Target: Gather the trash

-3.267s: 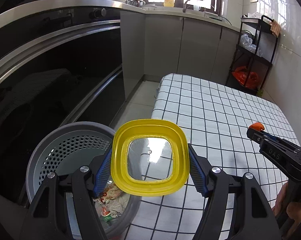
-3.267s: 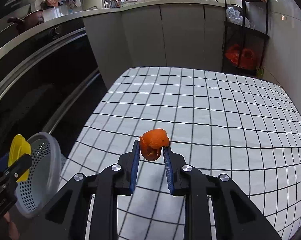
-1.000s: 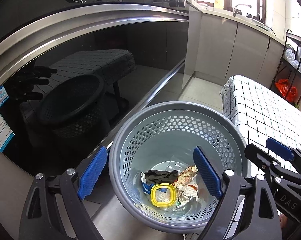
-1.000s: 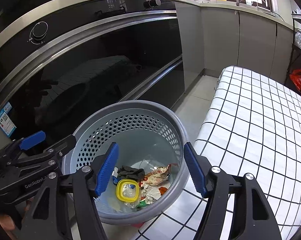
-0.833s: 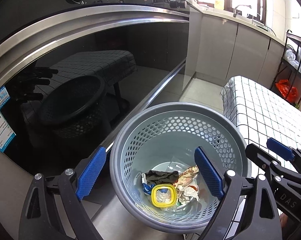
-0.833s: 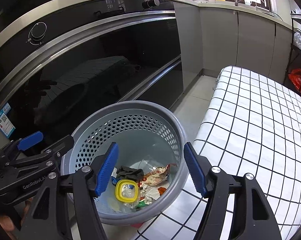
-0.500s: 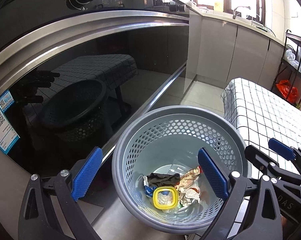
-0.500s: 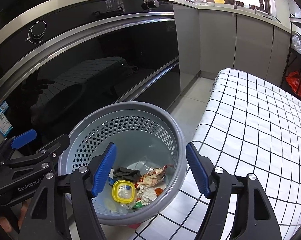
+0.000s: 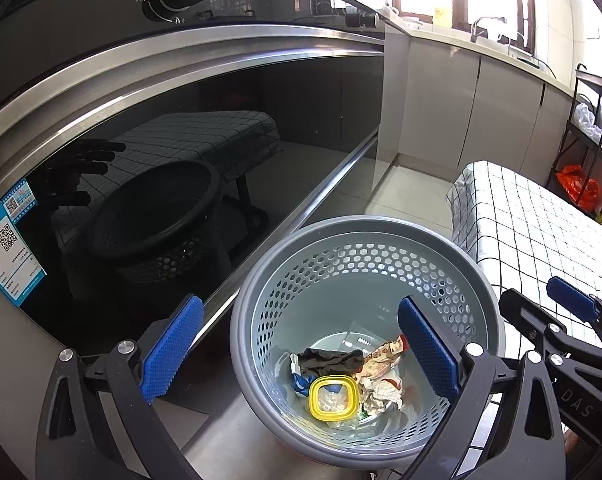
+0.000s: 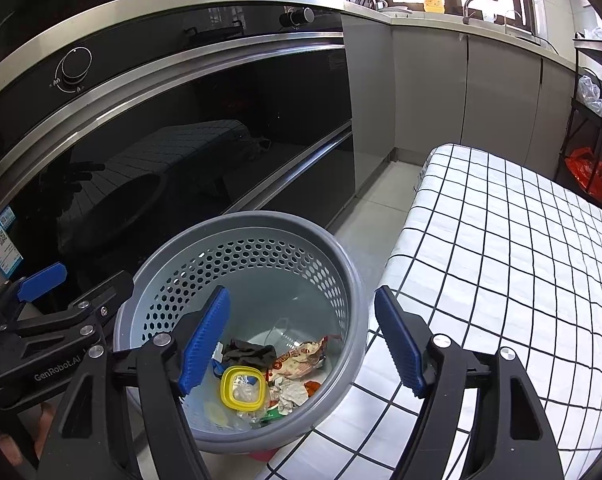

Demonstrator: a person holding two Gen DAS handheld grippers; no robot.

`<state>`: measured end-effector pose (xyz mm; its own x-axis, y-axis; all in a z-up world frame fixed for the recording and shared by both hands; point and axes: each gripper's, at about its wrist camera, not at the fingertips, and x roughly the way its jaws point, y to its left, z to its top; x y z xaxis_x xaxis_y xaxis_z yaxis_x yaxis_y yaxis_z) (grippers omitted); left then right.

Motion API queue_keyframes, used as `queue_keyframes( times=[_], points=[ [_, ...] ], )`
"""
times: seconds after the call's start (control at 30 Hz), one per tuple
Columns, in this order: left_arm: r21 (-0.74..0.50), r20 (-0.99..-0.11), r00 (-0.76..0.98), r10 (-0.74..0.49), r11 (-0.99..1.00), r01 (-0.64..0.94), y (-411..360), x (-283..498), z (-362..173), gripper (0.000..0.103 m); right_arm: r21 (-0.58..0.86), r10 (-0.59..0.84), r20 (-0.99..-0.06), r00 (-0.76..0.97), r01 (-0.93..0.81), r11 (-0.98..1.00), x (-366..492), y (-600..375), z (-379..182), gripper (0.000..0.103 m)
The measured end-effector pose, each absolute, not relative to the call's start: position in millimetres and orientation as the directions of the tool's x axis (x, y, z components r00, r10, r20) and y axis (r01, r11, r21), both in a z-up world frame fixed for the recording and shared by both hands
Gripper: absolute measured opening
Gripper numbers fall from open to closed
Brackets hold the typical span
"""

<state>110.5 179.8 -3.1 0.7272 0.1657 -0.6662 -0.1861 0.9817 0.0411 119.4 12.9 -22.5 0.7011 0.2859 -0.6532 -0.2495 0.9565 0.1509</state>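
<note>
Bin (image 9: 477, 280): holds lid (image 9: 333, 398), wrappers | left gripper (image 9: 301, 352): spread, empty | right gripper (image 10: 301, 340): opening, empty | table (image 10: 521, 260): bare where visible (likely done)

Floor (image 9: 413, 184): pale tiles, running between the dark glass-fronted oven unit (image 9: 221, 128) and the worktop. Grey perforated basket (image 9: 365, 232) stands on it, just beside the worktop edge; a red base shows under it in the right wrist view. Worktop (image 10: 521, 248): covered in a white cloth with black grid, bare as far as visible. Whether the basket rim touches the cloth edge can't be told. Black rack (image 10: 581, 120) stands on the floor beyond the worktop.
</note>
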Motion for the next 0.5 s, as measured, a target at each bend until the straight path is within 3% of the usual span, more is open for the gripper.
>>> queue_keyframes(
  times=[0.5],
  points=[
    [0.046, -0.646, 0.742, 0.18, 0.979, -0.197, 179.9, 107.8, 0.5, 0.097, 0.159, 0.283, -0.637, 0.717, -0.237, 0.958, 114.8, 8.3, -16.0, 0.072]
  ],
)
